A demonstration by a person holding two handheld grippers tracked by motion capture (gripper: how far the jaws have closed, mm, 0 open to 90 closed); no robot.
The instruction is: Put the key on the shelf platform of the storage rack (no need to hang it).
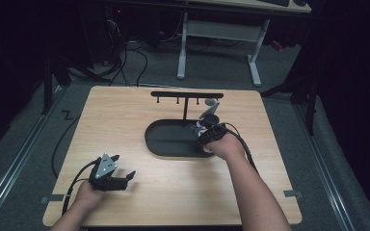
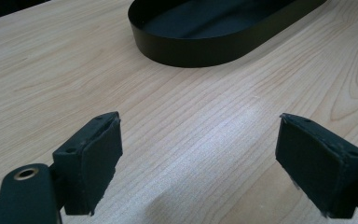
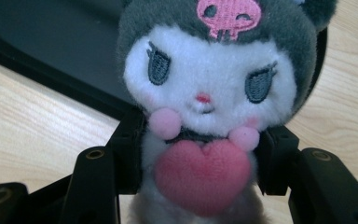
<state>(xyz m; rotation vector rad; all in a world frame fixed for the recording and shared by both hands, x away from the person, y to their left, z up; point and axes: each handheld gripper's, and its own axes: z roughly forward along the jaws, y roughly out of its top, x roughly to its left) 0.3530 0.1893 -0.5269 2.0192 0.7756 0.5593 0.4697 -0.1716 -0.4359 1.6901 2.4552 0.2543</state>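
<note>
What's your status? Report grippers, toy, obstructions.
Left gripper open, low over table. Right gripper shut on plush toy, at black tray edge. Hook rack behind tray.

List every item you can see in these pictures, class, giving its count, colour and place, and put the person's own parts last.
Plush toy: one, grey, white and pink with a pink heart, clamped between the right gripper's jaws above the tray's right end.
Tray: one, black, oval, mid-table.
Rack: one, black T-shaped stand with hooks, behind the tray.
Table: one, light wood.
Left gripper: one, black, jaws open, over the table's near left.
Right gripper: one, black, holding the toy.
Forearms: two, entering from the bottom.
</note>
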